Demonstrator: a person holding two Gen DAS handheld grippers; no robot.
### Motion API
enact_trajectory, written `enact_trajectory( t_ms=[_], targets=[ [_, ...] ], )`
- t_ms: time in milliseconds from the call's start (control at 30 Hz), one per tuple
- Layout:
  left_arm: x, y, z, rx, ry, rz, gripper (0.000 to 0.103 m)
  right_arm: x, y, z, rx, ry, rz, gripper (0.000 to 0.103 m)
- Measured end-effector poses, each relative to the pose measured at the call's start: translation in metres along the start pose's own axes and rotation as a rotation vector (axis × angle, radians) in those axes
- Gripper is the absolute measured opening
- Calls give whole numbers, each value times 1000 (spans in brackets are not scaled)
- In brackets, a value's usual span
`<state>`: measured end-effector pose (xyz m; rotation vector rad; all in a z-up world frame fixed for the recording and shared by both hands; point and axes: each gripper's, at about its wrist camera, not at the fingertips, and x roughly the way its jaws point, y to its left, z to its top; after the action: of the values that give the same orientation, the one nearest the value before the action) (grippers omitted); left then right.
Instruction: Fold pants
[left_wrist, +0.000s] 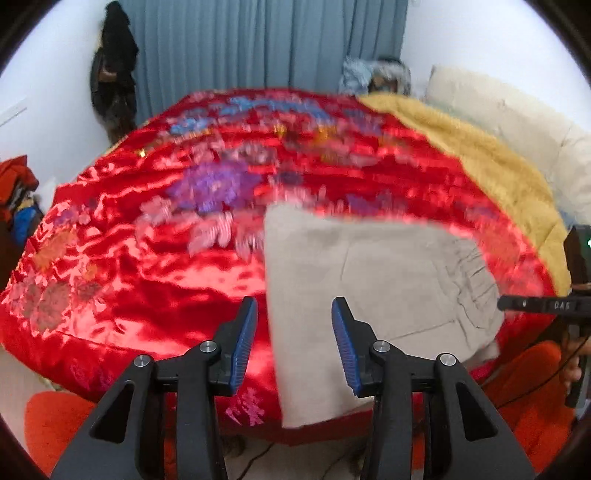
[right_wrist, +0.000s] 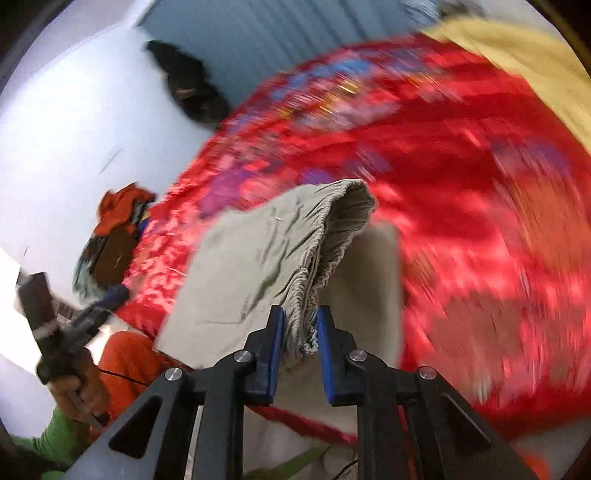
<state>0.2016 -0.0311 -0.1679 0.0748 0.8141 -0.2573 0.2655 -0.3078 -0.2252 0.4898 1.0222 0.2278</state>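
Beige pants (left_wrist: 369, 280) lie on a red satin bedspread (left_wrist: 166, 280) near the bed's front edge, partly folded, with the elastic waistband at the right. My left gripper (left_wrist: 294, 314) is open and empty, hovering above the pants' left edge. My right gripper (right_wrist: 300, 325) is shut on the gathered waistband of the pants (right_wrist: 266, 258) and lifts it off the bed, so the fabric hangs in a fold below it. The right gripper also shows at the right edge of the left wrist view (left_wrist: 546, 304). The left gripper shows at the left of the right wrist view (right_wrist: 99, 306).
A yellow blanket (left_wrist: 480, 155) and cream pillows (left_wrist: 517, 122) lie at the bed's right side. Blue curtains (left_wrist: 258, 44) hang behind the bed. A dark coat (left_wrist: 114, 74) hangs on the left wall. A clothes pile (left_wrist: 18, 192) sits left of the bed.
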Motion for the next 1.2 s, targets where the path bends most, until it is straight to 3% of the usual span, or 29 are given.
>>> enact_trajectory(
  t_ms=[67, 100, 167, 267, 367, 433, 667, 833, 967, 1067, 1167, 1200],
  targets=[
    [18, -4, -9, 30, 47, 5, 39, 22, -20, -20, 53, 40, -22, 7],
    [38, -9, -19, 72, 101, 23, 32, 27, -24, -26, 66, 40, -20, 7],
    [58, -15, -31, 135, 138, 74, 32, 32, -25, -28, 73, 23, -37, 7],
    [63, -23, -37, 198, 120, 111, 32, 37, -10, -22, 19, 22, -79, 8],
    [56, -20, -31, 168, 115, 96, 32, 28, 7, -14, -72, 30, -150, 21],
    [58, -18, -31, 160, 119, 93, 32, 13, 25, -6, -147, -24, -209, 22],
    [60, -24, -32, 188, 121, 124, 32, 6, 85, 20, -358, -156, -227, 22],
    [59, -24, -33, 189, 122, 124, 32, 30, 83, 19, -387, -133, -269, 22],
    [60, -23, -33, 189, 125, 121, 32, 68, 55, 9, -361, -24, -326, 22],
    [59, -22, -33, 191, 129, 121, 32, 67, 48, 3, -338, -33, -326, 22],
    [47, -11, -23, 154, 147, 86, 43, 47, 55, -3, -321, -46, -281, 26],
    [43, -5, -19, 134, 139, 73, 58, 40, 53, -5, -299, -36, -240, 39]
  ],
)
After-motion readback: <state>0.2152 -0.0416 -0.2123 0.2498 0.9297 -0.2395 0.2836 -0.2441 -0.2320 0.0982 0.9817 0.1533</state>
